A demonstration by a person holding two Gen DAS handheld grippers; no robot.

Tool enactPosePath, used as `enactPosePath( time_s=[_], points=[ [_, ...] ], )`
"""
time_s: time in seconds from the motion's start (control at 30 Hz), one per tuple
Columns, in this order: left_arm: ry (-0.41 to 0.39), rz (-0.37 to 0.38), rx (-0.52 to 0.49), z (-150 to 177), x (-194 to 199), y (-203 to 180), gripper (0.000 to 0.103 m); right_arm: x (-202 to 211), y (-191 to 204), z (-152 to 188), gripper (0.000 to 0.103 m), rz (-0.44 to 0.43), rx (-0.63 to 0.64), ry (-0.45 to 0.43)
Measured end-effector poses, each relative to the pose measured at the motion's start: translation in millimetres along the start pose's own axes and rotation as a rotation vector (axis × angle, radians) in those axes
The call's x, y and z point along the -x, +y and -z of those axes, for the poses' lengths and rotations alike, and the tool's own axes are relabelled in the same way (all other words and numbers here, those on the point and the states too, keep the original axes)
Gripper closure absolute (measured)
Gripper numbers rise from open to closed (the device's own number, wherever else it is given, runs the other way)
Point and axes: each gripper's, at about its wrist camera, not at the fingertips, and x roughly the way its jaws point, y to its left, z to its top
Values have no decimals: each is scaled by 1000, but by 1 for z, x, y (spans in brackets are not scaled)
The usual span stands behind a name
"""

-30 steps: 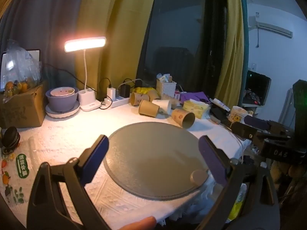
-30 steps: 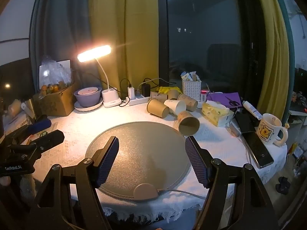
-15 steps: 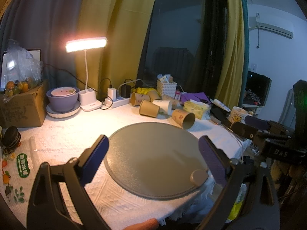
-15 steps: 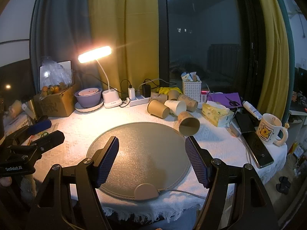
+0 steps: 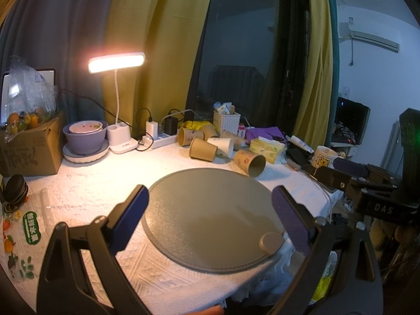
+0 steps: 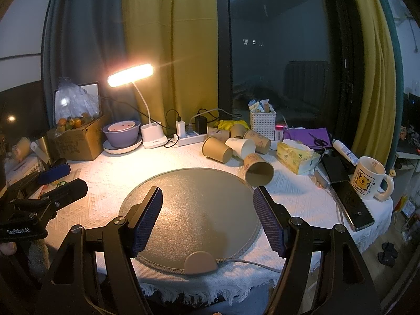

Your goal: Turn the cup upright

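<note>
Left gripper (image 5: 210,218) spread wide, nothing between its fingers, hovering over the near left part of the round mat (image 5: 210,210); also seen at the left edge of the bench in the right wrist view (image 6: 52,181). Right gripper (image 6: 207,215) likewise spread and empty, poised above the near half of the same mat (image 6: 199,204). Cup (image 6: 257,169) lying on its side just off the far right rim of the mat, on the white cloth of the bench (image 6: 105,173), open mouth turned toward the near edge. Well apart from both grippers: beyond and to the right of the right gripper's right finger, farther still from the left one. Same cup (image 5: 250,159) in the left wrist view, past the mat's far rim. More paper cups (image 6: 233,144) tipped over in a cluster behind it. Lamp (image 6: 131,74) lit at the far left side, mug (image 6: 368,181) upright near the right edge.
</note>
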Motion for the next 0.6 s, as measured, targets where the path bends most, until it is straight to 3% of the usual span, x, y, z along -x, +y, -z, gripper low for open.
enactPosePath(
  time_s=[0.6],
  points=[
    [0, 0, -2, -1, 1, -2, 8, -1, 1, 0, 28, -2, -1, 0]
  ],
)
